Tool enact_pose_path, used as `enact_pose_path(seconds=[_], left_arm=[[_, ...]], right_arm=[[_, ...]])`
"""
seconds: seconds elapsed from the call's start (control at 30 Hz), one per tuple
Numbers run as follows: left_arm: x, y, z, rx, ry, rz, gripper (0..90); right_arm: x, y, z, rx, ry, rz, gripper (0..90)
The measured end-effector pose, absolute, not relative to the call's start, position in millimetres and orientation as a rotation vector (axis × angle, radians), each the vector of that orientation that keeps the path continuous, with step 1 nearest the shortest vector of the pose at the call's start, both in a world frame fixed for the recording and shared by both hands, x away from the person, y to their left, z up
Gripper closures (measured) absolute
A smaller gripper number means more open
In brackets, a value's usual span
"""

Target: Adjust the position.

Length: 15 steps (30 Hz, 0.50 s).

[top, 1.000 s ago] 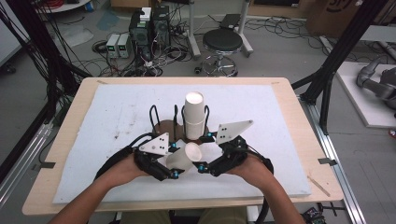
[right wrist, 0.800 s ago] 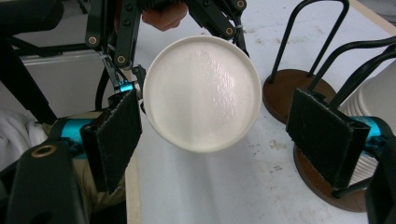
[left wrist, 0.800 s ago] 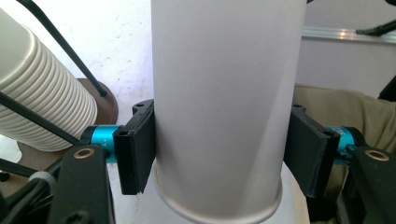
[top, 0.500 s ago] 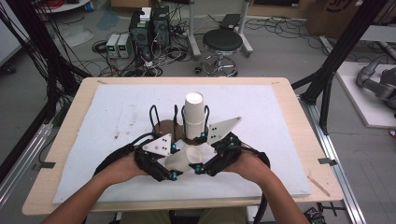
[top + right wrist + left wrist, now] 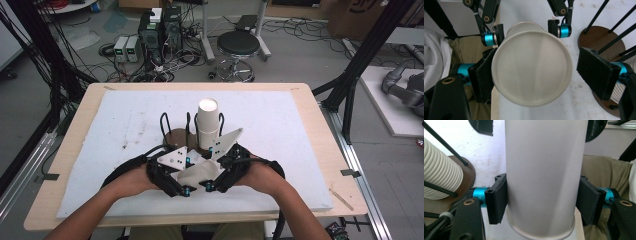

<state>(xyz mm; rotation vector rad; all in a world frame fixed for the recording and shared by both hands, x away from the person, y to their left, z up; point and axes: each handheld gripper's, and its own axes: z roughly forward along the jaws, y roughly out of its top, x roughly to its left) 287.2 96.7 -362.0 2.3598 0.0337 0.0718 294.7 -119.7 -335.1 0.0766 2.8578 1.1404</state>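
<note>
From the left, my left gripper [image 5: 172, 177] is clamped on the wall of the white paper cup [image 5: 196, 173], both pads pressed against its sides. The cup lies on its side between the two grippers, just above the white mat [image 5: 115, 125], long axis running left to right. My right gripper [image 5: 219, 175] faces the cup's base, jaws spread, one pad touching, the other apart. The brown wire-post rack [image 5: 175, 137] with stacked cups [image 5: 207, 120] stands just beyond.
</note>
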Motion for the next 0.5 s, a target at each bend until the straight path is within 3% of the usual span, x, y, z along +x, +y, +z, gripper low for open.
enact_pose_path(seconds=[0.07, 0.5], left_arm=[[287.2, 94.4, -362.4, 2.358, 0.035, 0.063, 32.9], [287.4, 91.8, -363.8, 2.372, 0.01, 0.032, 32.8]], right_arm=[[294.9, -117.5, -335.7, 0.057, 2.885, 1.117, 24.6], [292.6, -114.9, -339.1, -0.031, 2.942, 1.061, 34.6]])
